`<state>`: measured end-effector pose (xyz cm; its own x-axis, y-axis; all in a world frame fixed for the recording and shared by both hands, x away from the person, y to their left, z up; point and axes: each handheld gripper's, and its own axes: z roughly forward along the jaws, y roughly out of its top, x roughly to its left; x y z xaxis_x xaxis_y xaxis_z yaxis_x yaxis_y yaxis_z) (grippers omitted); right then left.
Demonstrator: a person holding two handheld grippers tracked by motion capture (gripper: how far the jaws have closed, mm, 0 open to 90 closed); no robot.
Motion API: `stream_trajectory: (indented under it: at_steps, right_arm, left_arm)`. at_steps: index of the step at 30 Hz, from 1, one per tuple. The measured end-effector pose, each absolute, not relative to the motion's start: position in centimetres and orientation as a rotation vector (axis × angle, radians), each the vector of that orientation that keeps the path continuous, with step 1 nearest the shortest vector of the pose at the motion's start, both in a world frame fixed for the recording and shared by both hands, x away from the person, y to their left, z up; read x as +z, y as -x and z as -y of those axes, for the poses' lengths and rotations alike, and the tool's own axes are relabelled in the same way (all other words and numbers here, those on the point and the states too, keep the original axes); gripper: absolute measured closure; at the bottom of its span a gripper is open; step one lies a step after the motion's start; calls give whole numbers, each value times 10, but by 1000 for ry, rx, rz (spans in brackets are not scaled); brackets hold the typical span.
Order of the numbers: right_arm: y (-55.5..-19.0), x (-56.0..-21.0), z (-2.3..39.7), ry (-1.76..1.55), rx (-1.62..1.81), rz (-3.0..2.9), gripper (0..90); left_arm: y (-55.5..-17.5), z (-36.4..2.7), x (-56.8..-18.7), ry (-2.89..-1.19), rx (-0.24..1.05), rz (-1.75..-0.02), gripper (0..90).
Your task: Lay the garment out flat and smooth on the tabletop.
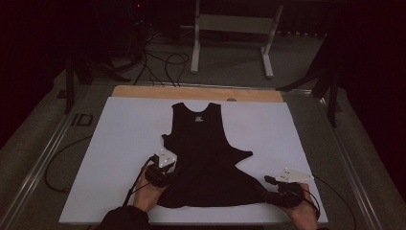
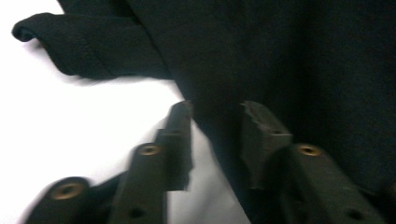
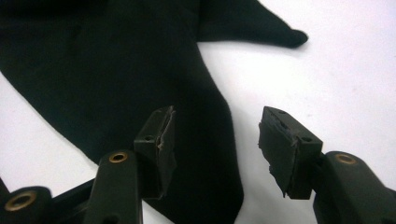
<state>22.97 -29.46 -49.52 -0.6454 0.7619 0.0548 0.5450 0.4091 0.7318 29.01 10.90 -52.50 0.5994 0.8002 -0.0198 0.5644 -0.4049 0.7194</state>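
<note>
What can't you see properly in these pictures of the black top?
- Small white label on the black top, high view: too small to read.
- Left gripper, left gripper view: blurred, and dark cloth hides whether the pads pinch it.
- Person's hand, high view: forearm cut off by the bottom edge.

A white board (image 1: 124, 143) is lying on a table with a metal rim (image 1: 45, 153), and a wooden strip (image 1: 196, 92) is showing at its far edge. Behind it, a white frame (image 1: 234, 28) is standing on grey carpet floor (image 1: 230, 72), where black cables (image 1: 163, 62) are lying. The room is staying dark around.
</note>
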Motion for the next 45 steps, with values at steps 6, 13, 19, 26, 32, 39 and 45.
stream_trajectory:
  at_steps: [6, 13, 19, 26, 32, 39, 45]
  right_arm:
    - [-230, -501, 290, -1127, 1047, -2427, 450]
    - [-229, -502, 292, -1135, 1040, -2436, 451]
    - [-230, -504, 291, -1138, 1033, -2447, 449]
    - [-232, -506, 290, -1143, 1020, -2464, 452]
    - [-235, -510, 287, -1152, 995, -2491, 503]
    - [-233, -508, 290, -1125, 967, -2528, 861]
    - [-221, -498, 299, -1100, 966, -2537, 878]
  left_arm:
    - [-289, -109, -523, -2129, 426, -1066, 894]
    - [-285, -130, -504, -2015, 397, -1088, 897]
    - [-272, -151, -490, -1966, 382, -1078, 896]
    - [-256, -172, -484, -1938, 373, -1105, 896]
    - [-249, -189, -486, -1914, 359, -1146, 896]
    - [-249, -192, -487, -1910, 354, -1155, 895]
    - [-251, -194, -489, -1915, 355, -1168, 895]
